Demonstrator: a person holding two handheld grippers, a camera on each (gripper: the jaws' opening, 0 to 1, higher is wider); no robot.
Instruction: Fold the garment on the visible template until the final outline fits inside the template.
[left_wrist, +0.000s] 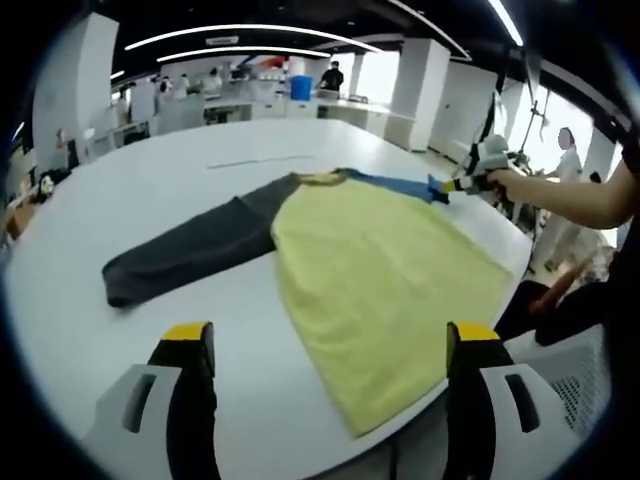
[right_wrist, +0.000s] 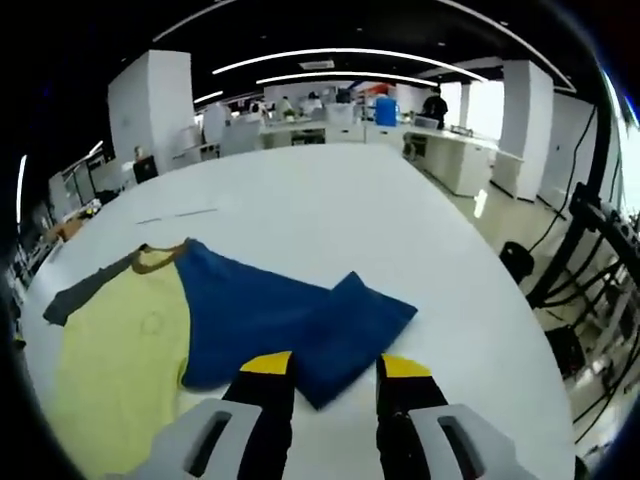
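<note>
Garment (left_wrist: 380, 290) lies flat on the white counter (left_wrist: 200, 170): yellow body, grey sleeve. Right gripper view shows its blue sleeve (right_wrist: 300, 325) folded, right gripper (right_wrist: 331, 372) fingers pinching it; left gripper (left_wrist: 330, 345) fingers wide, empty.

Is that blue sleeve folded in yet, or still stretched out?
Partly folded. In the right gripper view the blue sleeve has its end doubled back over itself, but it lies beside the yellow body, not over it.
</note>
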